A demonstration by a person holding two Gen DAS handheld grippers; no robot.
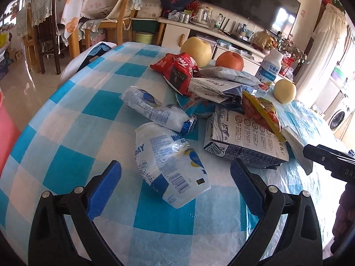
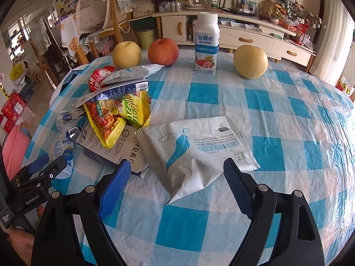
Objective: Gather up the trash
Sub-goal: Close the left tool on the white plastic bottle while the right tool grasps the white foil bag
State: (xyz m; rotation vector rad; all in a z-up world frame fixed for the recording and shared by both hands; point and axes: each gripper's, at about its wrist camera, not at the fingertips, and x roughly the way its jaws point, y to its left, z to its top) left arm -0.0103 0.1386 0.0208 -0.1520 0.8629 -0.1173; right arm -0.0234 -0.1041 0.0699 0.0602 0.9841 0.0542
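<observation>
Left gripper [image 1: 175, 175]: jaws spread wide, nothing clamped; crumpled white-and-blue wrapper [image 1: 170, 164] lying flat on checked tablecloth [image 1: 66, 133] between the pads, not touched. Best approach, as judged: straddle the crumpled middle, lower until pads skim the cloth, pinch the raised fold at 12 o'clock, avoid snagging the cloth.

Second crushed white wrapper [image 1: 157, 108] just beyond, at 11 o'clock. Flattened carton [image 1: 244, 139] at 2 o'clock, near the right pad; likely to be nudged if entry is too wide. Red packet [image 1: 179, 71] further off at 12 o'clock.

Right gripper [image 2: 177, 177]: jaws apart, nothing grasped; white feather-print pouch [image 2: 195, 150] with its near corner between the pads. No firm contact visible. Judged: close on the creased lower corner, where the material stands up off the table; flat part offers no purchase.

Yellow snack bag [image 2: 119, 119] on the carton at 10 o'clock, touching the pouch's left edge; may drag along.

Not trash, leave standing: yellow apple [image 2: 127, 54], red apple [image 2: 163, 52], yogurt bottle [image 2: 206, 44], second yellow apple [image 2: 250, 61], in a row at 12 o'clock, well apart from both grips.

Pink bin [image 2: 15, 150] at 9 o'clock off the table edge, probable drop point.
</observation>
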